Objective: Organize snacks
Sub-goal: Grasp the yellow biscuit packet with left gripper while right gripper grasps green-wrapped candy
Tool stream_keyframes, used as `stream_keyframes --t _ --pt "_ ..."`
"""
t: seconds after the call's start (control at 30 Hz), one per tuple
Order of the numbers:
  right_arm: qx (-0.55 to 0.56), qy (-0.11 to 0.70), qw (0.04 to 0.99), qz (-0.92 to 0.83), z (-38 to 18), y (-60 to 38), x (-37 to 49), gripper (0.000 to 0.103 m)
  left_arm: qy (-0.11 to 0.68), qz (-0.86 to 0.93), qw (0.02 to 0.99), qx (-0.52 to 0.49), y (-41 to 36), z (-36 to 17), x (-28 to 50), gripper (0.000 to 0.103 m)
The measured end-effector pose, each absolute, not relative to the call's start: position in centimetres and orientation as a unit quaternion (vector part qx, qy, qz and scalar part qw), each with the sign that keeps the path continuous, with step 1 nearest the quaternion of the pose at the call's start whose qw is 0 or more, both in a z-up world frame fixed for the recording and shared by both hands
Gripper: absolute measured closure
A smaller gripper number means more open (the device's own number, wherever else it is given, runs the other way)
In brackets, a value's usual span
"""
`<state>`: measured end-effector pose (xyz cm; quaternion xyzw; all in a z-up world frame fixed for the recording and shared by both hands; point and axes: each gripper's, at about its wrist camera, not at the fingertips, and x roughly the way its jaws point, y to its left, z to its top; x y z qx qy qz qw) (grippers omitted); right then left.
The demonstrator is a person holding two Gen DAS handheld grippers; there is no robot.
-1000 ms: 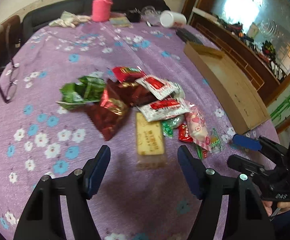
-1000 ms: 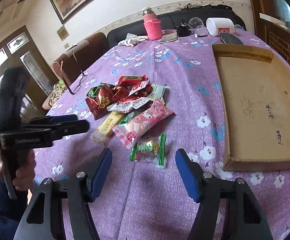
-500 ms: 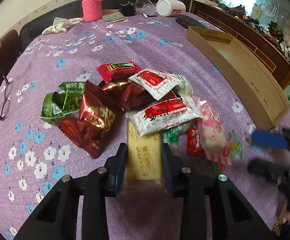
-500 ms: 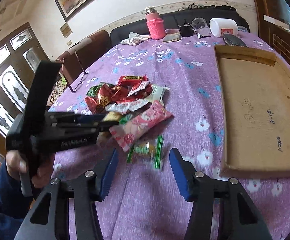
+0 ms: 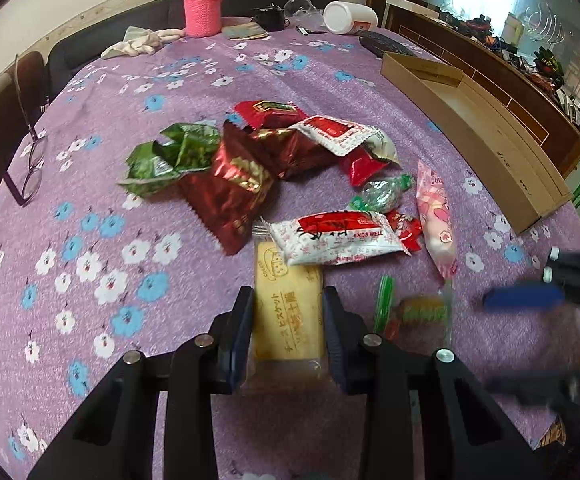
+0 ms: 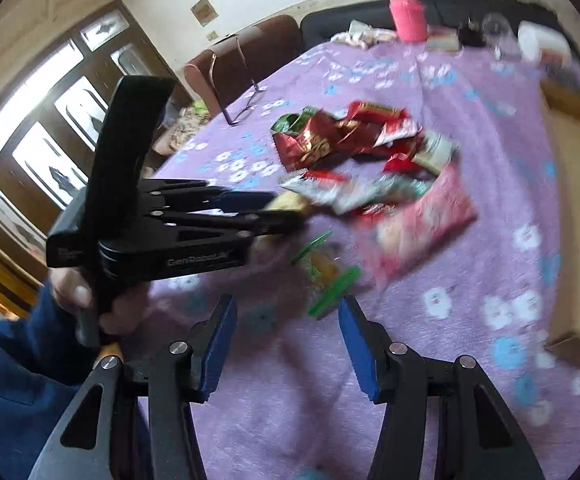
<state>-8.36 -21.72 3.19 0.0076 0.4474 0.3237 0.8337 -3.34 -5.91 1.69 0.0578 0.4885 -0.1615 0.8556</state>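
Now the left gripper (image 5: 288,320) has closed on the yellow biscuit pack (image 5: 288,312): a second ago its jaws stood wide apart with the pack lying loose on the cloth ahead of them, and now both blue pads press against the pack's long edges. Its far end is tucked under the white-and-red packet (image 5: 336,238), so a lift may drag that one along (judgement only). First snack looks secured and ready to carry to the cardboard tray (image 5: 470,128), which lies open and well apart at the right of the table (image 5: 102,248).

The right gripper (image 6: 286,338) has narrowed from its earlier wide spread to about half open. Nothing is pinched; the small green-ended candy wrapper (image 6: 326,272) lies just ahead of the fingertips, not between the pads. The right wrist view is smeared, so contact with the cloth cannot be read.

Biscuit pack: flat, long, clear film over a pale yellow biscuit, printed characters along its length, transparent crimped tail toward the camera. Probably brittle inside; a light squeeze seems wise.

Remaining pile (red foil bags, green bag, pink packet (image 5: 436,220)) sits mid-table on the purple flowered cloth, still unsorted. Tray appears empty as far as it shows.
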Motion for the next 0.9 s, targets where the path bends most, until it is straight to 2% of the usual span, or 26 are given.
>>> stream_keyframes --t 0.27,0.67,0.7,0.73,0.8,0.83,0.9 --pt "-0.041 0.455 0.833 0.312 2.6 -19.4 -6.7 0.045 0.485 -0.161 0.857 0.064 -5.6 1.6 -3.7 0.068" --pt "-0.118 0.452 0.830 0.306 1.3 -16.0 -6.0 0.045 0.480 -0.155 0.861 0.067 -4.7 1.6 -4.4 0.070" --pt "-0.115 0.450 0.833 0.300 1.3 -16.0 -6.2 0.046 0.480 -0.155 0.861 0.065 -4.6 1.6 -4.4 0.069" --pt "-0.111 0.450 0.836 0.295 1.4 -16.1 -6.2 0.055 0.479 -0.153 0.862 0.065 -4.7 1.6 -4.4 0.069" --pt "-0.109 0.448 0.839 0.287 1.4 -16.0 -6.4 0.059 0.474 -0.148 0.865 0.071 -4.9 1.5 -4.4 0.070" --pt "-0.111 0.445 0.843 0.282 1.6 -16.0 -6.5 0.069 0.472 -0.146 0.866 0.071 -4.9 1.5 -4.5 0.070" --pt "-0.104 0.443 0.848 0.274 1.9 -16.2 -6.6 0.069 0.471 -0.146 0.867 0.069 -4.7 1.5 -4.7 0.070"
